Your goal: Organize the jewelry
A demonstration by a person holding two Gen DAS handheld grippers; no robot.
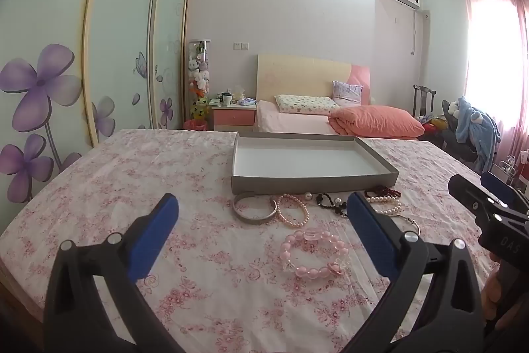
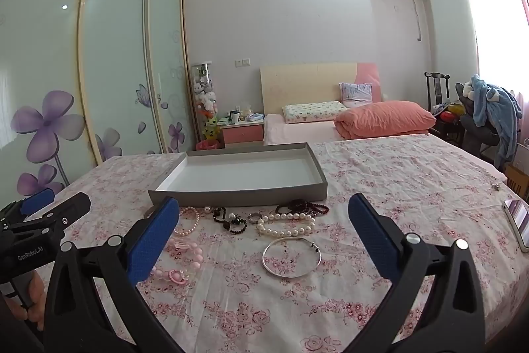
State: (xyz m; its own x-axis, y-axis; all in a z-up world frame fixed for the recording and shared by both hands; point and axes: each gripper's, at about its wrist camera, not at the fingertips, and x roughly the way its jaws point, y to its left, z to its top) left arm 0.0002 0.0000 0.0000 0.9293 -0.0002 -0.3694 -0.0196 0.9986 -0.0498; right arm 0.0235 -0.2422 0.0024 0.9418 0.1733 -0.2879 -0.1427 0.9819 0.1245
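The left gripper hovers over the flowered tablecloth with its blue pads spread wide and nothing between them; the right gripper hangs beside it, likewise wide apart and empty. Just ahead of the left one lies a pink bead bracelet, and beyond it a silver cuff bangle touching a pale pearl bracelet. Under the right one rests a thin silver bangle, with a white pearl strand, a black bead bracelet, a small ring and dark red beads farther out. Behind all the jewelry sits an open grey tray, white inside. A phone lies at the cloth's right edge.
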